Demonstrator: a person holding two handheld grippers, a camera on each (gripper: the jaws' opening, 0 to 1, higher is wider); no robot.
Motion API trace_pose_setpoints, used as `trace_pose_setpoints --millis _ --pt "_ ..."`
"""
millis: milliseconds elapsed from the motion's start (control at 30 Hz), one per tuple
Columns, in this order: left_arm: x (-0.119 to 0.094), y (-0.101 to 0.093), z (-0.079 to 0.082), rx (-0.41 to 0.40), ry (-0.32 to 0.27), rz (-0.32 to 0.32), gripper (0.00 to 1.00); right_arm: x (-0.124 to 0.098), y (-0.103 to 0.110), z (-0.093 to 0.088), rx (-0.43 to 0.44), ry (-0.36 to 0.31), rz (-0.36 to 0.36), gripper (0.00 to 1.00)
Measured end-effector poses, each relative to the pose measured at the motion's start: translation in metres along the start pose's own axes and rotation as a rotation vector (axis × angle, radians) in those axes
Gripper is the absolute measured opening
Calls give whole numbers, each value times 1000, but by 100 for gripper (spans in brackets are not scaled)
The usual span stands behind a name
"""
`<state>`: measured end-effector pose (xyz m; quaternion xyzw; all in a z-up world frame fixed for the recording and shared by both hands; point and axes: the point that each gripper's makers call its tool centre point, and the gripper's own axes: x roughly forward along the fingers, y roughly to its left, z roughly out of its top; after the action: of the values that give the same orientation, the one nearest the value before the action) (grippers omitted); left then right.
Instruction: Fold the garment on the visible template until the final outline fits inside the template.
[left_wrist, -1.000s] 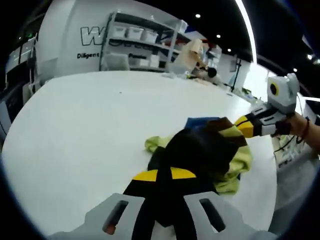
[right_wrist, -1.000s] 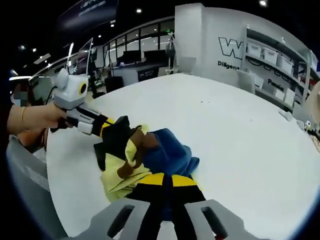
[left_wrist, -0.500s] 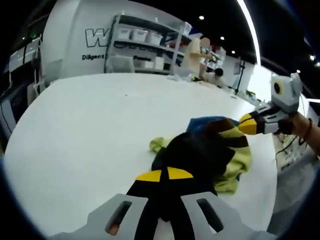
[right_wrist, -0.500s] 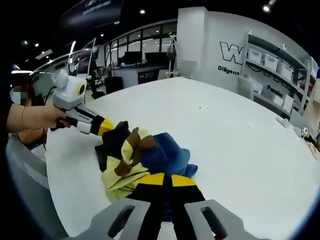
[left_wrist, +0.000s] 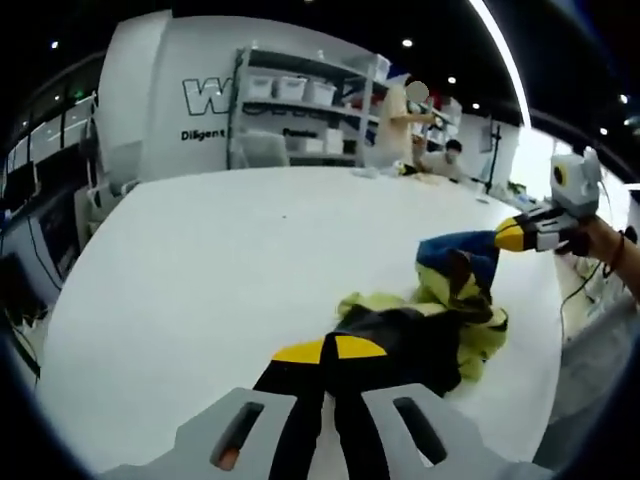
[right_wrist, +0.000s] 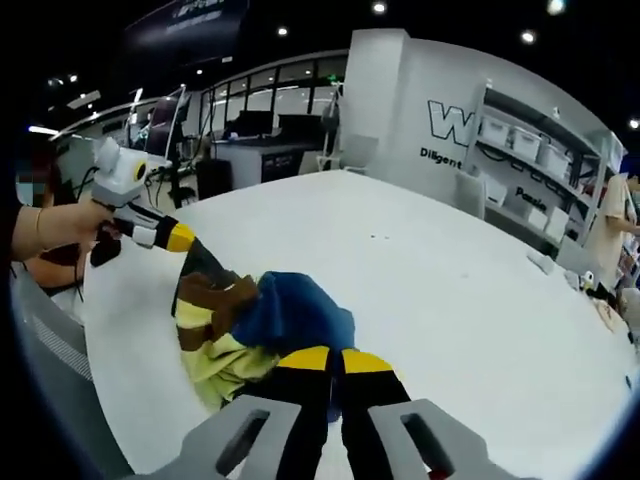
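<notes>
Yellow-green, blue, brown and black cloth makes up the garment (left_wrist: 430, 320), bunched on the white surface (left_wrist: 200, 270) and strung between your two tools. Your left hand-held gripper (left_wrist: 333, 350) is closed on its black part; your right hand-held gripper (right_wrist: 328, 357) is closed on the blue part (its yellow tip also shows beyond the garment (left_wrist: 515, 236)). You seem to be opening the bundle out, so folding has not begun. No template outline is discernible near the garment. Next, draw the two held parts apart and lay the cloth flat.
</notes>
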<state>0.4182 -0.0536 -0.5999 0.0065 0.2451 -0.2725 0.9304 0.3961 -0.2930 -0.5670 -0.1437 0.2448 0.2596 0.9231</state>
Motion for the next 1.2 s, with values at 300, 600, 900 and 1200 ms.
trace_pose_setpoints --millis 300,600,900,1200 --pt "-18 13 8 14 -16 33 0 -24 -30 6 17 -27 -96 0" --pt "-41 45 7 26 -10 112 0 -44 -55 -7 76 -13 -167 0" --pt "-55 70 -14 15 36 174 0 -45 -69 -33 155 37 -204 0" --pt "-68 90 -33 -24 60 234 0 -43 -77 -61 205 100 -239 0"
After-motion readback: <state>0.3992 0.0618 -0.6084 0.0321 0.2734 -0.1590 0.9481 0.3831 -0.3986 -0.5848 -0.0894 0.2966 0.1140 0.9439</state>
